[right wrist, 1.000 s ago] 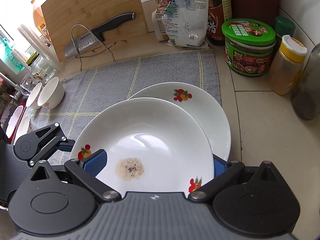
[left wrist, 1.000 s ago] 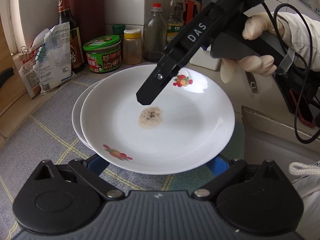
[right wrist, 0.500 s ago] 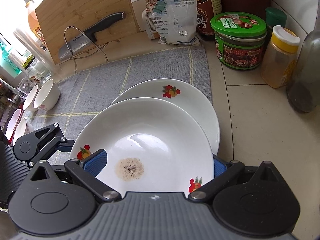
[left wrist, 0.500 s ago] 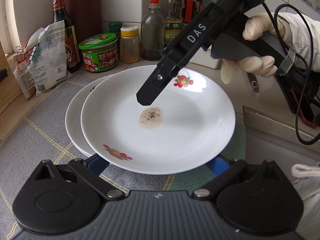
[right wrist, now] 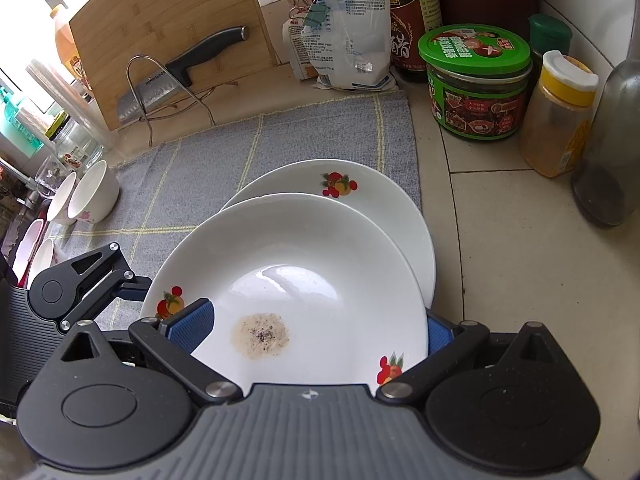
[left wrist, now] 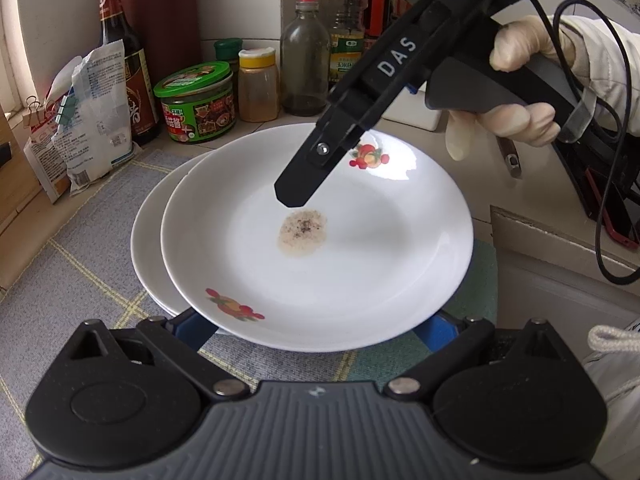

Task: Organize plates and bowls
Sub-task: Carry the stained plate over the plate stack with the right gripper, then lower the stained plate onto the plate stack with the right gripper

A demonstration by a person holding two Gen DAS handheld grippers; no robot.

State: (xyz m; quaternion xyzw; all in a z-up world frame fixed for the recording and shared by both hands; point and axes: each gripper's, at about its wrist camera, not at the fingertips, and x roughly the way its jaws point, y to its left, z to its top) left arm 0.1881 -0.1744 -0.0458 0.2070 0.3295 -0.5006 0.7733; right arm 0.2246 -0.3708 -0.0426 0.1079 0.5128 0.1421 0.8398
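Grey checked cloth (right wrist: 208, 168) covers the counter across the middle of the right wrist view, with a bamboo cutting board (right wrist: 168, 36) leaning at upper left. Centre frame, a white plate (right wrist: 304, 276) with a brownish residue spot lies tilted over a second plate (right wrist: 360, 196) resting on the cloth. The right gripper (right wrist: 308, 324) clamps the upper plate's near rim, one blue pad above, one below. The left gripper (left wrist: 316, 324) sits spread wide, fingers under the plate's opposite edge. Small white bowls (right wrist: 92, 192) cluster at left; a green-lidded jar (right wrist: 478, 80) stands upper right.
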